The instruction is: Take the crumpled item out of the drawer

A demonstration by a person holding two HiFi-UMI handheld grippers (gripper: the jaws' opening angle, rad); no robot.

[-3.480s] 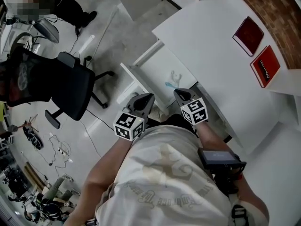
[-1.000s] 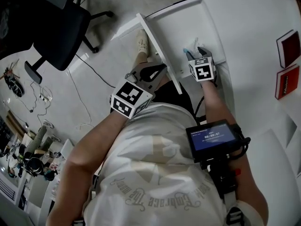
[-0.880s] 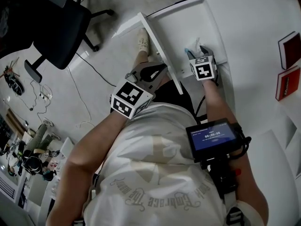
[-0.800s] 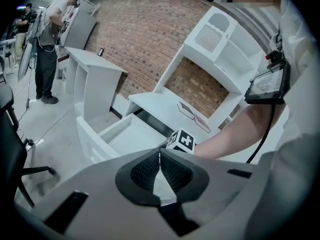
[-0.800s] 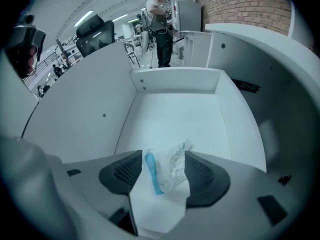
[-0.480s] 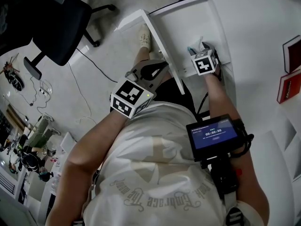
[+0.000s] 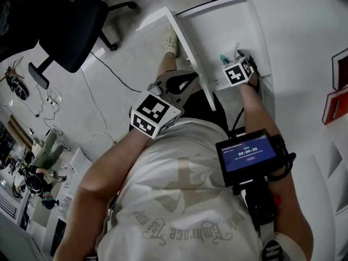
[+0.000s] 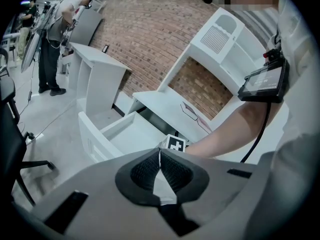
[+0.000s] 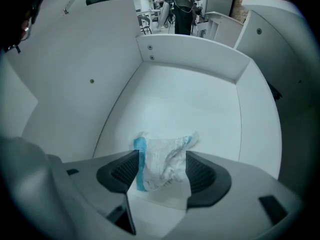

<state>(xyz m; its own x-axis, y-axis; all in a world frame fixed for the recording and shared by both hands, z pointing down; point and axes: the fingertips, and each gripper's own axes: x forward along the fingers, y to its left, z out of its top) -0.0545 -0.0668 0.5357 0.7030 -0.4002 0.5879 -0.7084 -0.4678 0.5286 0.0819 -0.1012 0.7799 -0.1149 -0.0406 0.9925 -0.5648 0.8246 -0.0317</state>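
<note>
The crumpled item (image 9: 166, 153), a clear wrapper with a blue strip, lies on the floor of the open white drawer (image 9: 192, 51). My right gripper (image 9: 161, 173) points straight down over it. Its jaws have just been opening, and the wrapper sits between the pads without being pressed. In the head view, the right gripper (image 7: 237, 69) is inside the drawer (image 7: 186, 43), and a blue bit of the wrapper (image 7: 223, 59) shows beside it. My left gripper (image 7: 186, 81) hangs shut and empty in front of the drawer's front panel. In its own view the left gripper (image 8: 159, 167) faces the drawer (image 8: 107, 133).
A black office chair (image 7: 57, 23) stands on the floor to the left, with cables (image 7: 100, 69) near it. Red books (image 7: 341, 86) lie on the white desk top (image 7: 304, 31) at the right. A shoe (image 7: 171, 39) shows beside the drawer front. A screen (image 7: 247, 155) is strapped to the right forearm.
The right gripper has gone from the drawer's near edge into the drawer, over the wrapper, and rolled somewhat. The left gripper has stayed by the drawer front.
</note>
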